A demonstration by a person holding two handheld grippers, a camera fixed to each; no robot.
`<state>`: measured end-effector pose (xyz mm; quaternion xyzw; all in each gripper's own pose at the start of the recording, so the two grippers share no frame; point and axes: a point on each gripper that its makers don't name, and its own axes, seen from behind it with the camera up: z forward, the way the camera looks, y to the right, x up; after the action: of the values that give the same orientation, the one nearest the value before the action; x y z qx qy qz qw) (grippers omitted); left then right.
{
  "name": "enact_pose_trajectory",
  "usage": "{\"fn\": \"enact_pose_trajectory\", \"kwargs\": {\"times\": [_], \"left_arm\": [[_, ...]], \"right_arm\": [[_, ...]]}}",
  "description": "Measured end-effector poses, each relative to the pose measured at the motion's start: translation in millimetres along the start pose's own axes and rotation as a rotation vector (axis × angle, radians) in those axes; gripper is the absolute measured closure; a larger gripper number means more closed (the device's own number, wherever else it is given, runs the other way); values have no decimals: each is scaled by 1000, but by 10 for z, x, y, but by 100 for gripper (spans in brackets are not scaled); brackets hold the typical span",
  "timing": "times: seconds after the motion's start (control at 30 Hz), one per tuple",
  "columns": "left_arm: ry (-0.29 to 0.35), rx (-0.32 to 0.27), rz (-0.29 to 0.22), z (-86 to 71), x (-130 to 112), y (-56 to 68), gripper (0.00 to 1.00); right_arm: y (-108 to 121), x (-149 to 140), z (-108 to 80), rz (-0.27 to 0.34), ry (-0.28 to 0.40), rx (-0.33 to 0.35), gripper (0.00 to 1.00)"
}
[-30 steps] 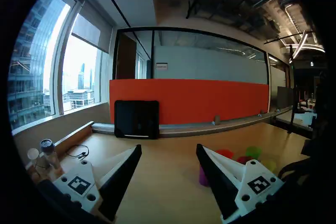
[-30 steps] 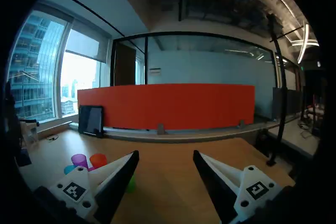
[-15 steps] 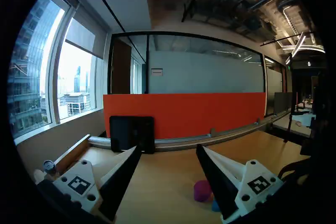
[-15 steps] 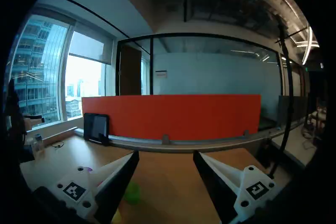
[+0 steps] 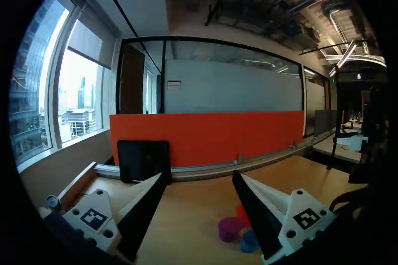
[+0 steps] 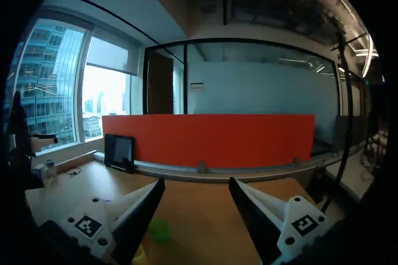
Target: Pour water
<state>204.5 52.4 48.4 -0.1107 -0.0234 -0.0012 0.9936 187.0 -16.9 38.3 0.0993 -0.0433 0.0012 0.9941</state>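
Between the fingers of my left claw (image 5: 199, 175) sits nothing, jaws wide; my right claw (image 6: 195, 181) gapes empty too. Left of the tablet (image 5: 143, 159), nearer my left claw, stands the bottle (image 5: 52, 200), probably upright, though tiny there. Purple, red and blue cups (image 5: 230, 228) cluster right of the tablet.

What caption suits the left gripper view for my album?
Open left claw above a wooden desk, by purple cup, red cup, blue cup; orange partition ahead.

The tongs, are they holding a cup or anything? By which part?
Nothing is held: the left tongs and right tongs are both open and empty.
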Motion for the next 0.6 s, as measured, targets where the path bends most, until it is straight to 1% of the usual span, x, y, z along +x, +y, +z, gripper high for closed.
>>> {"fn": "enact_pose_trajectory", "kwargs": {"times": [0.17, 0.37, 0.47, 0.6], "left_arm": [[-7, -51, -1, 24, -34, 111, 4], [-2, -122, -11, 24, -28, 260, 3], [4, -157, -8, 13, -2, 341, 3], [8, -202, -19, -8, 31, 453, 3]], "right_arm": [[-69, 22, 2, 6, 5, 55, 0], [-195, 137, -44, 31, 28, 153, 0], [-265, 164, -61, 18, 29, 199, 0], [-368, 188, -88, -8, 31, 259, 0]]}}
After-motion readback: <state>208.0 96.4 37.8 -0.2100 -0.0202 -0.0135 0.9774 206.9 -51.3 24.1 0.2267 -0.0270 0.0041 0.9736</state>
